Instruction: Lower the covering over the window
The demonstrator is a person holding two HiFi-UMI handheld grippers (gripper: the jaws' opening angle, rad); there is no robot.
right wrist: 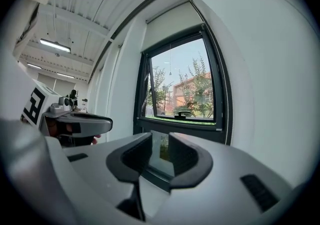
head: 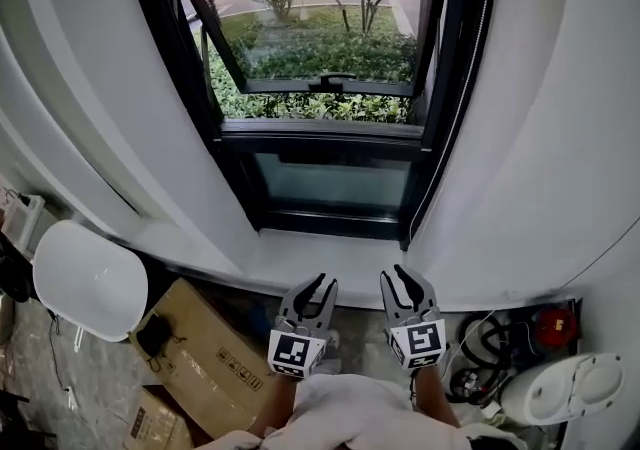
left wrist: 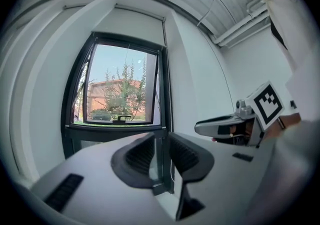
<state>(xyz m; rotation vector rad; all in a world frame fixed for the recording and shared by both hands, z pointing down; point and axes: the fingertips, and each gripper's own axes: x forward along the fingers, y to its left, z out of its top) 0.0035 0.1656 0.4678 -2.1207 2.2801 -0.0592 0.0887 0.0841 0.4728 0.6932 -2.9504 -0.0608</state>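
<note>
**Both grippers empty before the window, the blind up at the top**

The left gripper and the right gripper hover side by side above the sill. Each has its jaws spread, and only the window frame shows through the gap. The covering is a white blind, and it sits high at the top of the window, well apart from both grippers.

A thin beaded line, probably the bead chain, runs down the right side of the frame. In my judgement the step in hand is the reach to this chain. The right gripper is the nearer one. It should come from the side so that the chain lies between the pads, then close fully, because so thin a chain slips easily. A straight pull downward seems best; which strand lowers the blind I cannot tell.

The recess is narrow, with white walls close on both sides. The open sash tilts outward, so it is not in the way. On the floor, a cardboard box lies at the left and cables at the right, both below the grippers.
</note>
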